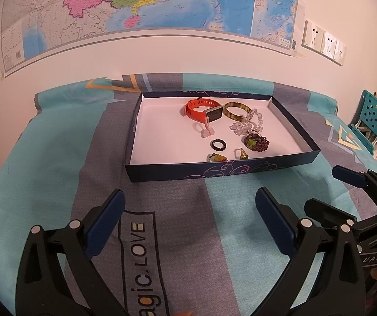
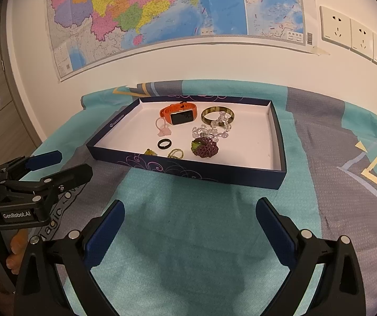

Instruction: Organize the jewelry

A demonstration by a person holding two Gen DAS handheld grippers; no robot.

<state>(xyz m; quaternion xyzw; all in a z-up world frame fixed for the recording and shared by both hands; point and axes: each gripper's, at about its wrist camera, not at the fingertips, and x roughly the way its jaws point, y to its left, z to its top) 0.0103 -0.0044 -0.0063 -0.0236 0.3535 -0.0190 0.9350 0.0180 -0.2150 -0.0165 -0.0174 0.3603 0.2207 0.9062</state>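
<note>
The left gripper (image 1: pixel 189 216) hovers low over the cloth-covered surface (image 1: pixel 56 158), its blue-padded fingers (image 1: pixel 106 221) spread wide and released, grasping nothing. The woven cloth is banded in teal and grey, printed with "agic.LOVE" lettering (image 1: pixel 142 260) just under that gripper. Ahead lies a shallow rectangular cardboard tray (image 1: pixel 241 169), dark blue outside with pale swirls, white and smooth inside, and all the jewelry sits in it: an orange rubbery smartwatch (image 1: pixel 201 109) at the back, a pink loop charm (image 1: pixel 205 129) before it, a glossy black ring (image 1: pixel 218 144), a mottled amber bangle (image 1: pixel 237 109), a clear crystal bead bracelet (image 1: pixel 246 123) touching the bangle, a knobbly purple beaded cluster (image 1: pixel 257 142), and two small greenish rings (image 1: pixel 241 154) by the near wall. The tray's left half is bare. The right gripper (image 2: pixel 189 223) is likewise splayed and empty, well short of the tray. A teal perforated basket (image 1: pixel 375 115) stands off the right edge; a wall map (image 1: pixel 149 2) hangs behind.
</note>
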